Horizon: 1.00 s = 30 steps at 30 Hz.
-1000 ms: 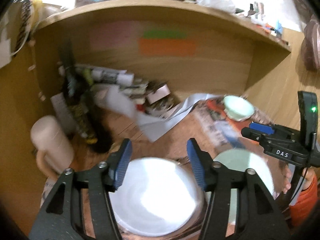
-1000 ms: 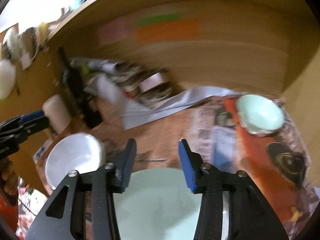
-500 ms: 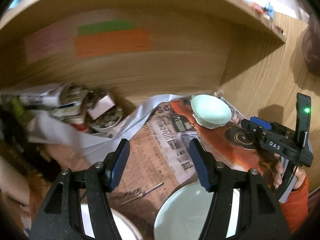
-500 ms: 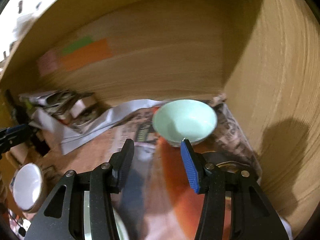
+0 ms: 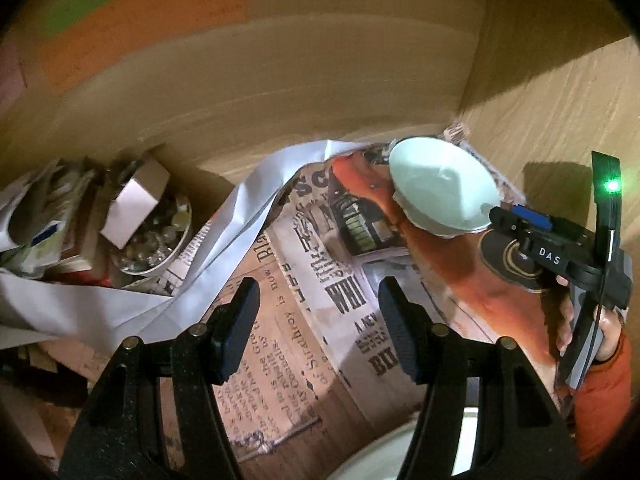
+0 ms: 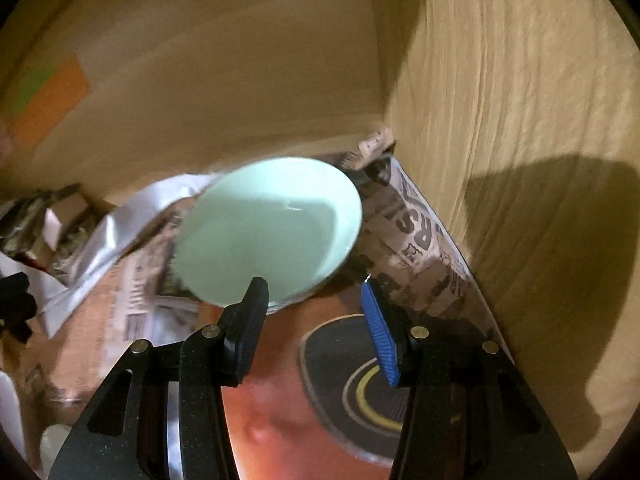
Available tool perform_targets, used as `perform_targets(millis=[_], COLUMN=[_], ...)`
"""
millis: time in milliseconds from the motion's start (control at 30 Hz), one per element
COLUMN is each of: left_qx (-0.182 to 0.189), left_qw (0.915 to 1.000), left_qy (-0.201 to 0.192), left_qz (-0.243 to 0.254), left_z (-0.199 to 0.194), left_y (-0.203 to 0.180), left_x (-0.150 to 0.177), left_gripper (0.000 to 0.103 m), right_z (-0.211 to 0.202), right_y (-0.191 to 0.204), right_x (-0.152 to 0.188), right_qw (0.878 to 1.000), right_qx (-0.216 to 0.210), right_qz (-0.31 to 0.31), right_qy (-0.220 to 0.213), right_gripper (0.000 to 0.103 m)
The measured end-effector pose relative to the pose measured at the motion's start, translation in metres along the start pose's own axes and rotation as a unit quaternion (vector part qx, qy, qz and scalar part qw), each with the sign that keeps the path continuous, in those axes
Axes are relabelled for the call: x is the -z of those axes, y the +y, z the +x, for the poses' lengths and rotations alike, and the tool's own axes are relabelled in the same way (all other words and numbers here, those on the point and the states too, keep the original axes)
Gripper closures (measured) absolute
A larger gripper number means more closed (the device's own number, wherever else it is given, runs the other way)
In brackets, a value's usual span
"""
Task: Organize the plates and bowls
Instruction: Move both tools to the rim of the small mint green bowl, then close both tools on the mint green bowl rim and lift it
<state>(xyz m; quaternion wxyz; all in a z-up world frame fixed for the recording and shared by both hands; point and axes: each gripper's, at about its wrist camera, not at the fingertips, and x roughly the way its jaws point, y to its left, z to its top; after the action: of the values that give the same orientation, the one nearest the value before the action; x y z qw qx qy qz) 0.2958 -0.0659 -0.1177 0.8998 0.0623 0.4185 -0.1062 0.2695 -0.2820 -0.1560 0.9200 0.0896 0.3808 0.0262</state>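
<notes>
Where marked "DAS", right tongs [image 5: 516,220]

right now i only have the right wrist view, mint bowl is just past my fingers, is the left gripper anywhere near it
Observer: No. In the left wrist view the left gripper hangs open over bare newspaper, well short of the mint bowl.
Operator: is anything left of the bowl i could bump
Observer: A silver dish of small clutter sits far left, with a white paper strip between it and the bowl.
Operator: how close is my gripper
Observer: The right gripper tip is right at the bowl's near rim; contact is unclear.
</notes>
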Motion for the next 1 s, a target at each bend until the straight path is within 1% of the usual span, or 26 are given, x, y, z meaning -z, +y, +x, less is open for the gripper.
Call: perform_targets(millis=[100,267,333,400,433,500,533,600,733,800,867,1000], left_qx=[0.001,0.008,0.005,0.003,0.004,0.003,0.002,0.002,-0.002,-0.004,-0.006,-0.014], left_qw=[0.9999,0.9997,0.9998,0.9998,0.9998,0.9997,0.9997,0.9997,0.9997,0.9997,0.9996,0.9993], left_qy=[0.01,0.021,0.019,0.019,0.02,0.023,0.023,0.025,0.023,0.022,0.025,0.03], left_qz=[0.006,0.007,0.007,0.005,0.004,0.005,0.005,0.006,0.004,0.005,0.007,0.017], left_z=[0.012,0.022,0.02,0.021,0.021,0.021,0.021,0.021,0.022,0.023,0.025,0.032], left_y=[0.002,0.006,0.009,0.012,0.013,0.013,0.013,0.013,0.011,0.009,0.005,-0.002], left_x=[0.002,0.005,0.007,0.009,0.01,0.013,0.013,0.014,0.011,0.009,0.007,0.005], left_gripper=[0.041,0.041,0.041,0.041,0.041,0.041,0.041,0.041,0.041,0.041,0.041,0.041], right_z=[0.005,0.01,0.015,0.021,0.021,0.021,0.02,0.02,0.013,0.011,0.008,0.001], right_y=[-0.001,-0.005,-0.004,-0.004,-0.004,-0.008,-0.01,-0.011,0.005,0.012,0.018,0.028], right_x=[0.001,-0.001,-0.002,-0.004,-0.005,-0.006,-0.006,-0.006,0.002,0.008,0.014,0.024], right_qw=[1.0,1.0,0.999,0.999,0.999,0.999,0.998,0.997,0.997,0.996,0.993,0.988], right_qx=[0.003,-0.016,-0.028,-0.033,-0.031,-0.034,-0.046,-0.067,-0.064,-0.075,-0.095,-0.121], right_qz=[0.0,0.013,0.017,0.025,0.025,0.03,0.034,0.037,-0.012,-0.029,-0.043,-0.067], right_qy=[0.001,0.016,0.021,0.023,0.021,0.021,0.025,0.034,0.041,0.049,0.06,0.068], right_gripper=[0.058,0.058,0.067,0.069,0.074,0.08,0.081,0.082,0.082,0.082,0.082,0.082])
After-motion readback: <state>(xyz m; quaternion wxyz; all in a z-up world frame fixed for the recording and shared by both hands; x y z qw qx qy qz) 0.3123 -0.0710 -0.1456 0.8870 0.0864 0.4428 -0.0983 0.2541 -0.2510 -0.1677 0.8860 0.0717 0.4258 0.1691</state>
